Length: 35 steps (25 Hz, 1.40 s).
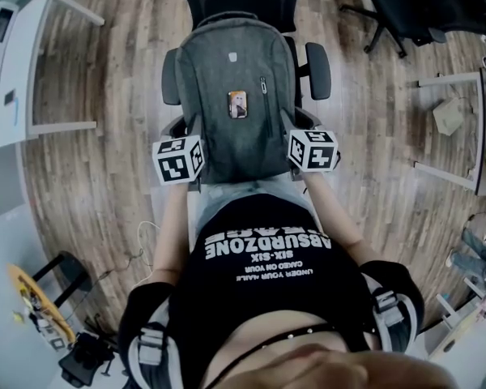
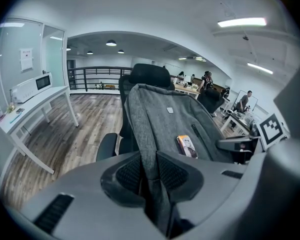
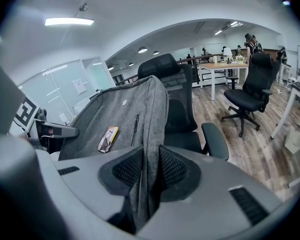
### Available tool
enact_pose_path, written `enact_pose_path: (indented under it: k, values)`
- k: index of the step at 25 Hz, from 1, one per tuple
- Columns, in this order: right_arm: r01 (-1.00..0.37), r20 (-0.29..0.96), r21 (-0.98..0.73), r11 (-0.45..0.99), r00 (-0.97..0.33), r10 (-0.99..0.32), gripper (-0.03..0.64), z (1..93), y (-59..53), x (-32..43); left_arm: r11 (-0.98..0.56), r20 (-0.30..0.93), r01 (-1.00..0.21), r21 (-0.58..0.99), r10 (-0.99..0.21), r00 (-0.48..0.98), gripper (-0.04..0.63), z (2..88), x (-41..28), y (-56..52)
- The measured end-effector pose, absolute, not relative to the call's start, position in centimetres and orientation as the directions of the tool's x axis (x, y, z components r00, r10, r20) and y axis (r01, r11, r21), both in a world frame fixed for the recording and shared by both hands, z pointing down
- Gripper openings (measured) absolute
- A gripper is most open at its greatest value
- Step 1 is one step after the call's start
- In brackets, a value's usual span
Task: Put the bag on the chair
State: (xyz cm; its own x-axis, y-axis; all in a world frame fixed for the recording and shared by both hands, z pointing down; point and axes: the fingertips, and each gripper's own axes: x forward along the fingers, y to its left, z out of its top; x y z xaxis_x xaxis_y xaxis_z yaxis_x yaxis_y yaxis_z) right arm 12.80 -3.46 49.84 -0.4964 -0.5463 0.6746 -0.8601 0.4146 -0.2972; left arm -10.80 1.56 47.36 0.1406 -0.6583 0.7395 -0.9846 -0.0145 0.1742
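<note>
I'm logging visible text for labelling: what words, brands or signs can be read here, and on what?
"ABSURDZONE": black shirt, upside down in the head view.
"SIX-SIX": same shirt.
"CAGED ON YOUR": same shirt.
Shirt's last line, backpack logo, wall notice: too small to read.

The bag was heathered mid-grey, with a small orange-and-cream patch just ahead of the left gripper. That gripper and the right gripper were pale grey with black dimpled pads. Their cubes were white with black square markers. Beyond them the chair was black, and the floor was brown wood-grain planks.
</note>
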Motion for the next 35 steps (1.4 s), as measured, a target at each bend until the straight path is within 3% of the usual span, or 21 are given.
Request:
enact_pose_path:
  k: [35]
  values:
    - [-0.902, 0.788, -0.273, 0.333, -0.409, -0.46, 0.101, 56.2, -18.4, 8.2, -0.024, 0.832, -0.97, 0.24, -0.51, 0.219, 0.086, 55.0, -15.9, -14.4]
